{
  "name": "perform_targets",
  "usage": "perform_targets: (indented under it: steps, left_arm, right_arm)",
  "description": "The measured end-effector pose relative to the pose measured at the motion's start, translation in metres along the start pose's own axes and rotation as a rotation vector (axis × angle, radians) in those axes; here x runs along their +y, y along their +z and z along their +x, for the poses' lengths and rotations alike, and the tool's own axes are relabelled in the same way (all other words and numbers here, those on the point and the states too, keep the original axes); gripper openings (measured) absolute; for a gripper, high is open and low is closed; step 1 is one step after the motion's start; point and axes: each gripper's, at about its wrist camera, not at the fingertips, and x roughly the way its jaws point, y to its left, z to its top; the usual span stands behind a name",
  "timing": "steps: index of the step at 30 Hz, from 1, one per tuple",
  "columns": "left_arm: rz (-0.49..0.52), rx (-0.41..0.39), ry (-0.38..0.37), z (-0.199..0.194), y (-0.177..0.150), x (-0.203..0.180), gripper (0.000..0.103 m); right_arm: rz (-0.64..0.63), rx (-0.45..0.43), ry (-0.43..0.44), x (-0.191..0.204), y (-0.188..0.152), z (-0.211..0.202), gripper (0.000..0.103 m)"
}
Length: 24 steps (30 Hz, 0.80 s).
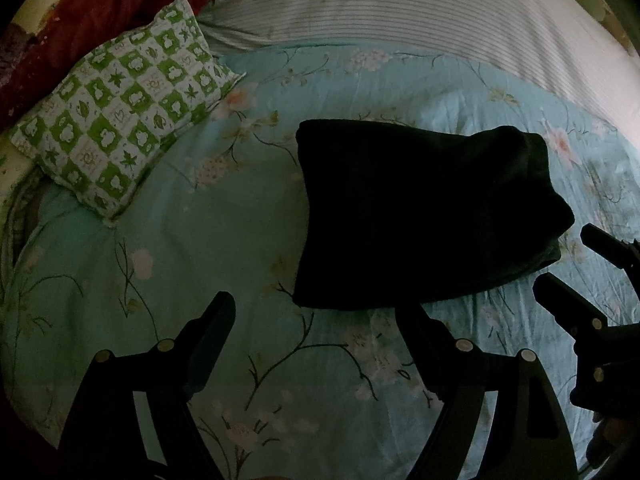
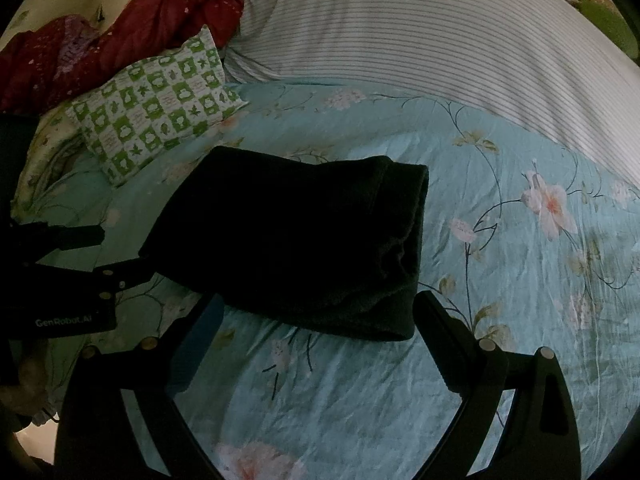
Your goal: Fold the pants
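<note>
The black pants (image 1: 424, 216) lie folded into a thick rectangular bundle on the light blue floral bedsheet (image 1: 224, 240). In the right wrist view the pants (image 2: 292, 240) sit just beyond the fingers, with the layered fold edges at their right end. My left gripper (image 1: 320, 320) is open and empty, just in front of the bundle's near edge. My right gripper (image 2: 320, 312) is open and empty at the bundle's near edge; it also shows in the left wrist view (image 1: 568, 264) beside the bundle's right end. The left gripper appears at the left of the right wrist view (image 2: 112, 254).
A green-and-white checkered pillow (image 1: 120, 120) lies at the back left of the bed. A dark red blanket (image 2: 120, 32) is bunched behind it. A white striped cover (image 1: 420, 4) spans the far side. The pillow shows in the right wrist view too (image 2: 156, 104).
</note>
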Motion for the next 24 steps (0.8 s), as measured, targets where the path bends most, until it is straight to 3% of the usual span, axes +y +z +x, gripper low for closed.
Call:
perform_targets:
  steps: [24]
  left_arm:
    - [0.019, 0.000, -0.007, 0.0012, 0.0042, -0.0007, 0.083]
  right_arm:
    - [0.025, -0.013, -0.020, -0.0007, 0.0041, 0.0001, 0.096]
